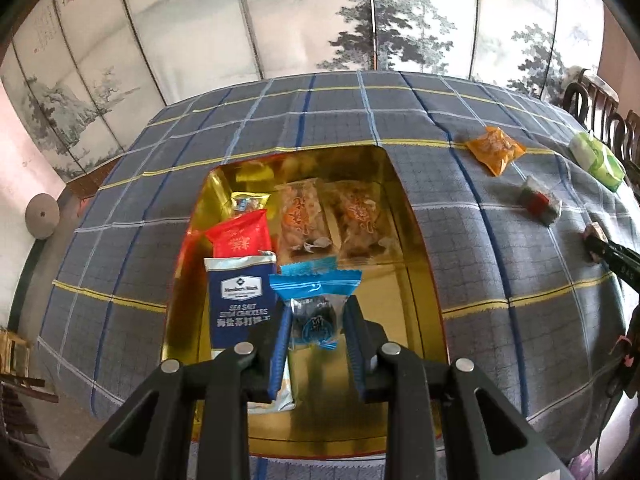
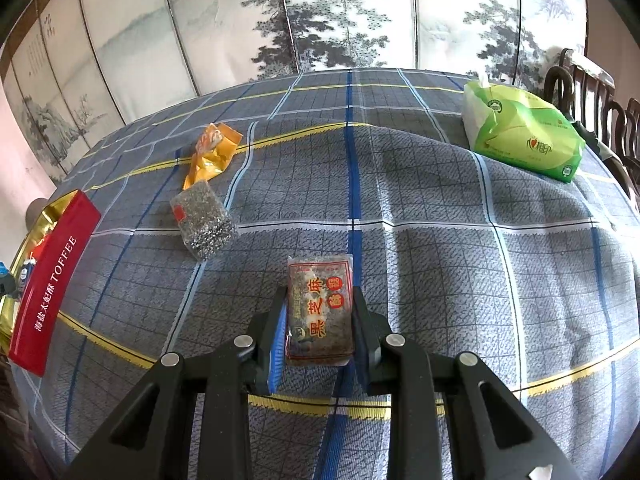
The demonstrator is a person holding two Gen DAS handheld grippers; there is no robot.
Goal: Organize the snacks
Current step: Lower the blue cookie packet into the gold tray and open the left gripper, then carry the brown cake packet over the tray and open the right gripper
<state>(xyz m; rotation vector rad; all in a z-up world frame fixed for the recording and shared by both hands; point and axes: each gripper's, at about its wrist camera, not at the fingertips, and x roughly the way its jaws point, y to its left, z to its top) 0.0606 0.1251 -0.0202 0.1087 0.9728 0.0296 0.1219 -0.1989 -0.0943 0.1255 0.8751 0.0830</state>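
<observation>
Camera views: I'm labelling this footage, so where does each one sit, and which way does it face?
Left wrist: on the left gripper, looking down into the gold-lined tin; its fingers pinch a blue-wrapped dark snack.
Right wrist: on the right gripper, over the checked tablecloth, clamping a clear sesame bar packet.
Shared: tin, orange packet, green tissue pack.

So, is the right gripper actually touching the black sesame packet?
Touching. The right wrist view shows the right gripper closed on the black sesame packet, both pads pressed against its long edges.
</observation>
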